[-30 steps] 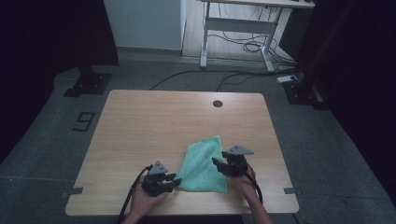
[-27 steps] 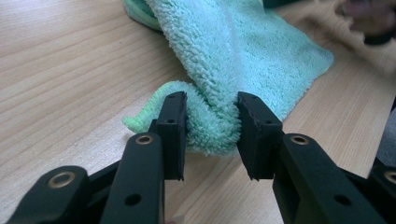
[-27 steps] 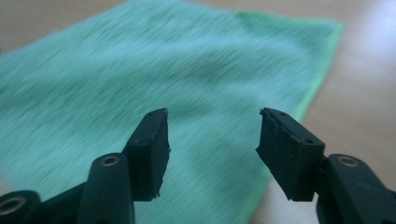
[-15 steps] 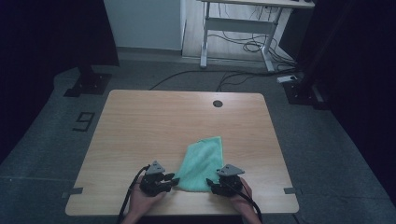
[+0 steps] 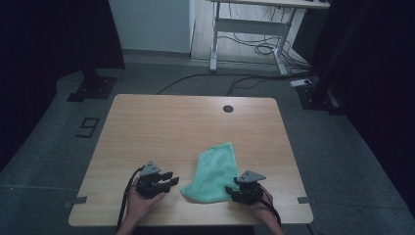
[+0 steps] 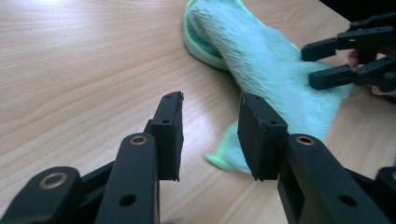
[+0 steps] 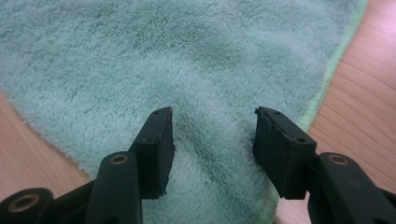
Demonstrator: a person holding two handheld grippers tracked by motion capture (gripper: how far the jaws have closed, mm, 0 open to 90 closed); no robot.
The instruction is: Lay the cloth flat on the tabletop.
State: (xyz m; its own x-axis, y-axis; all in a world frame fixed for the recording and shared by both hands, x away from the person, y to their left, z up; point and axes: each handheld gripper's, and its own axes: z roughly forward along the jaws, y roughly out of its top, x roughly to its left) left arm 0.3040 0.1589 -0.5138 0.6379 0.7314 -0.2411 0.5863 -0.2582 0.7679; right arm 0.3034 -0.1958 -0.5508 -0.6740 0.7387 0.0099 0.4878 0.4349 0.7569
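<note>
- While the right hand-held gripper (image 5: 231, 190) drops from the towel's middle to its near right edge, low in the high view, its jaws have just been closing; they stand part open over the green towel (image 5: 214, 171), pile between them, pads not yet pressing.
- Left hand-held gripper (image 5: 172, 181) has edged toward the towel's near left corner, and its jaws have just been opening; they are part open with nothing held, bare wood between them in the left gripper view, the corner (image 6: 229, 156) just beyond the tips.
- My read: both are lining up for a pinch on the near edge, a fold or lift to follow.
- Towel lies rumpled in the lower middle of the high view, on the near half of the desk (image 5: 161, 122).
- Near desk edge runs just below both hands, so little room that way.
- Upper half of the desktop is open up to the round cable hole (image 5: 228, 108); plenty of space to carry cloth away.
</note>
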